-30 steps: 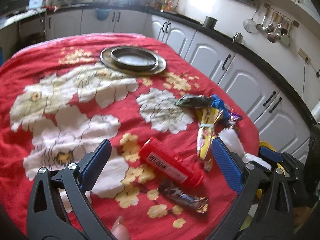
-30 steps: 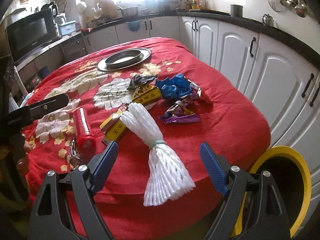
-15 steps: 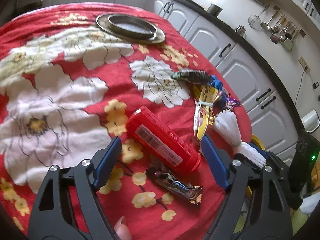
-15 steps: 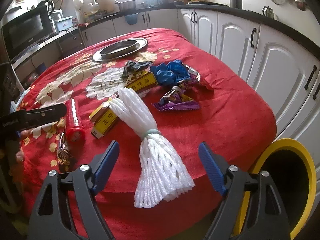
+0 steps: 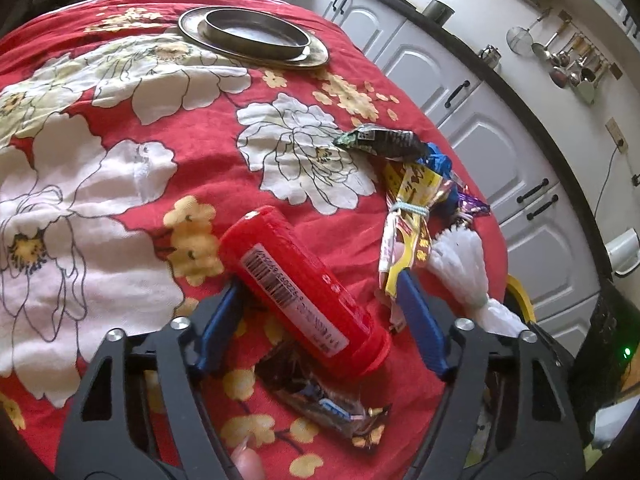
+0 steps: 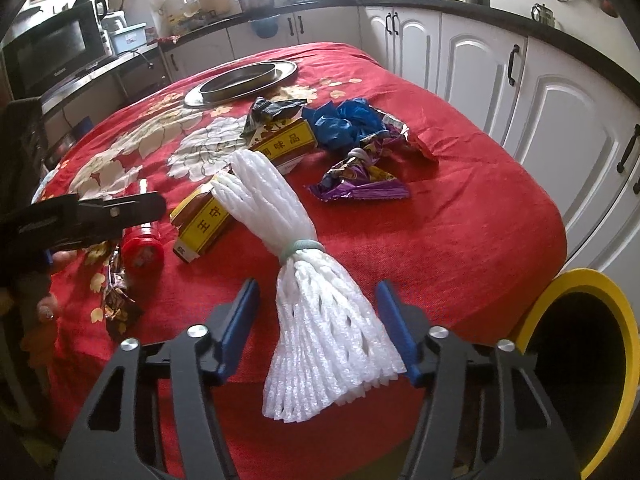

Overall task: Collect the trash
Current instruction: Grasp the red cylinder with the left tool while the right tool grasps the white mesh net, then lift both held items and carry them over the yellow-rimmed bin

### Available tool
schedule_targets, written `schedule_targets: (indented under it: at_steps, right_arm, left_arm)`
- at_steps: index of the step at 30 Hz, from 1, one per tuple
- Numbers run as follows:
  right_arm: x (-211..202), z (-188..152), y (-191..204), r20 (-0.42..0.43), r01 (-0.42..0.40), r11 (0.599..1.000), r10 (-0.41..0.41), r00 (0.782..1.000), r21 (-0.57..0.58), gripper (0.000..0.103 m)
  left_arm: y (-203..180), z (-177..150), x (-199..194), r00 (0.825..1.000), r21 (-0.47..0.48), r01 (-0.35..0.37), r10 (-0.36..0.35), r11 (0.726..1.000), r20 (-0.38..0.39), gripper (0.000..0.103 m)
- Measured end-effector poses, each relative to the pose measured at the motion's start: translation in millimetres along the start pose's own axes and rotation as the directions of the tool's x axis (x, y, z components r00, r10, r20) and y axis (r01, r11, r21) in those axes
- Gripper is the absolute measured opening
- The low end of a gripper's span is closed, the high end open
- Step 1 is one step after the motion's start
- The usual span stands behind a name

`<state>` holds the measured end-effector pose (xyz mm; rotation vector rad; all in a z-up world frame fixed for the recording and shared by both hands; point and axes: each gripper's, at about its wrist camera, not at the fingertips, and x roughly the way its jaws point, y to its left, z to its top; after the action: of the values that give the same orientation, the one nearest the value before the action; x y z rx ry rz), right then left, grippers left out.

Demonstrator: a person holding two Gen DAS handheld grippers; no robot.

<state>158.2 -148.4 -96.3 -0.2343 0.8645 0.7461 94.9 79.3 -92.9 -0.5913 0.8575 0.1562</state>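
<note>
Two grippers at once, each straddling its own trash on the red cloth (image 6: 460,216) for a joint pickup: left gripper (image 5: 320,314) closing around the red tube (image 5: 304,292), right gripper (image 6: 320,320) closing around the foam net (image 6: 320,320), neither clamped yet, yellow bin (image 6: 624,360) alongside.

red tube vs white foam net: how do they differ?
The red tube is a rigid, smooth cylinder with a barcode label; the white foam net is soft mesh, cinched by a band and flaring at both ends. The tube lies wholly on the tablecloth; the net overhangs its edge. Both lie between tongs.
</note>
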Motion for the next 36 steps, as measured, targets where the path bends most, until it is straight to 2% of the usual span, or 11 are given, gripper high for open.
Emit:
schedule_targets:
  at_steps: [3,5,8,10,14,25,36]
  right_arm:
    - [-1,0,0,0.001,-0.006,1.0,0.006,1.0,-0.002,0.041]
    - [-1,1,-1,0.002,-0.009,1.0,0.009,1.0,-0.003,0.035]
    - [-3,1,-1,0.006,-0.014,1.0,0.014,1.0,-0.002,0.028]
    - [-5,1,-1,0.009,-0.017,1.0,0.017,1.0,-0.002,0.027]
    - [-8,1,1,0.015,-0.021,1.0,0.021,1.0,-0.009,0.025]
    - [-29,6,1,0.08,-0.016,1.0,0.018,0.997,-0.019,0.024]
    - [-57,12,-17,0.155,0.014,1.0,-0.017,0.988,0.022,0.024]
  left_arm:
    - [1,3,3,1.0,-0.002,-0.014,0.014,1.0,0.001,0.05]
    - [2,5,4,1.0,0.0,-0.021,0.021,1.0,0.003,0.039]
    - [7,8,6,1.0,-0.012,0.002,-0.002,1.0,0.003,0.035]
    - [9,10,6,1.0,-0.017,0.013,-0.013,1.0,0.005,0.032]
    - [11,14,1,0.999,-0.023,0.043,-0.043,0.999,0.023,0.03]
    - [-21,19,-36,0.986,0.1,0.047,-0.062,0.994,0.155,0.029]
    - [-56,15,-49,0.978,0.18,0.091,-0.122,0.98,0.171,0.029]
